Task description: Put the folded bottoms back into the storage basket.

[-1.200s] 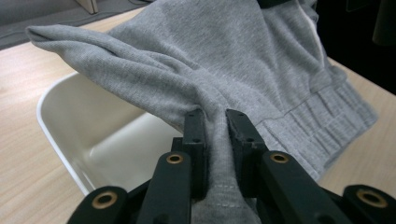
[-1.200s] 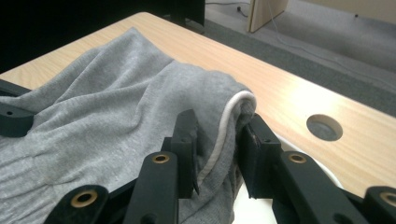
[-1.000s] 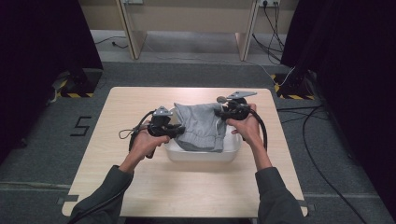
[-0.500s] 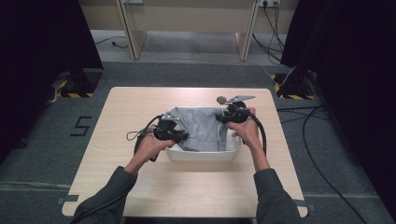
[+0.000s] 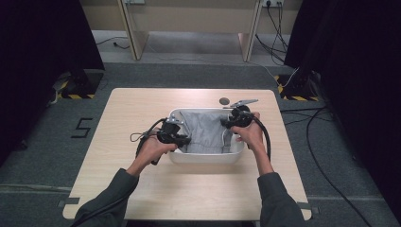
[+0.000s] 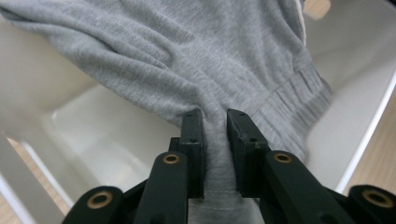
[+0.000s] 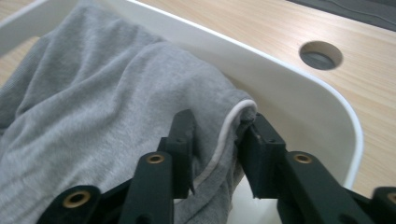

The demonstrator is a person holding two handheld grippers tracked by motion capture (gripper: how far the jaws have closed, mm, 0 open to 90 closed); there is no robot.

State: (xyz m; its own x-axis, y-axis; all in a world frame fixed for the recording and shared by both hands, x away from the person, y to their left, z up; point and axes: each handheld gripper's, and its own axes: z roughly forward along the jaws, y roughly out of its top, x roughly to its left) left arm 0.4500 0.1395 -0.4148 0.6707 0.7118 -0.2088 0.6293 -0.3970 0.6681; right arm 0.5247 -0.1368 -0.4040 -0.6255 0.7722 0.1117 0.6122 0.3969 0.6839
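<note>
Grey cloth [image 5: 204, 131], a soft jersey garment with a ribbed band, lies draped in the white tub [image 5: 206, 157] that stands near the middle of the wooden table [image 5: 132, 109]. Its two ends reach the tongs: the left gripper [image 5: 182, 140] holds it at the tub's left side, the right gripper [image 5: 227, 124] at the tub's right side, so the cloth spans between them across the tub.

Seen along the left gripper [image 6: 215, 119], a bunched fold of the cloth [image 6: 187, 60] runs up between the two black jaws, which stand close together and pinch it; they have just been easing apart a little, with the fabric between them and pressed by both. This view brings out the ribbed band and the tub's bare inner floor [image 6: 107, 135] under the hanging fabric, neither of which can be made out from above.

Along the right gripper [image 7: 219, 128], the jaws grip a hem of the cloth [image 7: 93, 88] edged with a white cord; they too have just been opening slightly, the fabric touching both. The tub's rim [image 7: 299, 98] curves just behind, and past it a round grommet hole [image 7: 321, 55] sits in the tabletop.

From above, both hands show, the left hand [image 5: 153, 149] and the right hand [image 5: 250, 135], with dark sleeves and trailing cables.
</note>
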